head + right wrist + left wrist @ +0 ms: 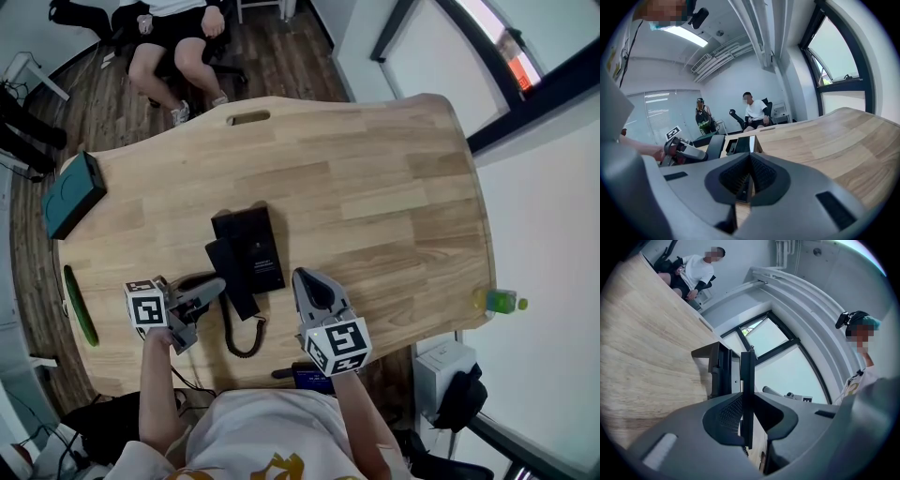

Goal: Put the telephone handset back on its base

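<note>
The black telephone base (pixel 255 246) lies mid-table. Its handset (pixel 228 274) rests off the cradle along the base's left side, with the coiled cord (pixel 242 336) trailing toward the near edge. My left gripper (pixel 216 287) is shut with nothing in it, its tip just left of the handset's near end. In the left gripper view the telephone (pixel 719 369) stands just ahead of the shut left gripper (pixel 746 380). My right gripper (pixel 302 278) is shut and empty, right of the base. The right gripper view shows the right gripper (pixel 750 159), the base (pixel 740 144) and the handset (pixel 714 146).
A teal box (pixel 73 192) sits at the table's left end and a green strip (pixel 80 305) lies on the left rim. A green bottle (pixel 497 300) stands at the right edge. A person (pixel 178 37) sits beyond the far side of the wooden table (pixel 394 197).
</note>
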`<state>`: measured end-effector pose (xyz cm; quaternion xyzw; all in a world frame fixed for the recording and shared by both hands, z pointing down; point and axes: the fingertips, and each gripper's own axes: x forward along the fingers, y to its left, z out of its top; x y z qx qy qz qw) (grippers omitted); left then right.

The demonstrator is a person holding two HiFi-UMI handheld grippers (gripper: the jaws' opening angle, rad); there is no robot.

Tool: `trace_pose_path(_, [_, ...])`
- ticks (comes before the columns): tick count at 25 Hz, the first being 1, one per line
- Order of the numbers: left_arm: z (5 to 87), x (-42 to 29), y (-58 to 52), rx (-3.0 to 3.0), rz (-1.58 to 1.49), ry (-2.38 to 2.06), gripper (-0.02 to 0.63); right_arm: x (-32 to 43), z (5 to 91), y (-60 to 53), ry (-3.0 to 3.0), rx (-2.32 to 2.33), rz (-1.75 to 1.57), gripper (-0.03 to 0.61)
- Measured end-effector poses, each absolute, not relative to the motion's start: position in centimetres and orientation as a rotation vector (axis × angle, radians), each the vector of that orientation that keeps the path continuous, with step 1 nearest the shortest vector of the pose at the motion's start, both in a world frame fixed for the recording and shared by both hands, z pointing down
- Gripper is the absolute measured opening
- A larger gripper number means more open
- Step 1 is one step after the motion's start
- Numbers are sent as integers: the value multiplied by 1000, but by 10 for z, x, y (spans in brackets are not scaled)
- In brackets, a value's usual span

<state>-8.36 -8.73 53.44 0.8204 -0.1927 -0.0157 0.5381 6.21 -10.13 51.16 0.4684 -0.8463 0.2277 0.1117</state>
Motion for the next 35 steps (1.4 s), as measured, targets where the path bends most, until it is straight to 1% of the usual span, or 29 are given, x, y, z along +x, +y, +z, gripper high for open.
trace_pose_path(35, [553, -84, -125, 1941, 24, -392, 69, 63, 546, -117, -2429, 1330, 752, 3])
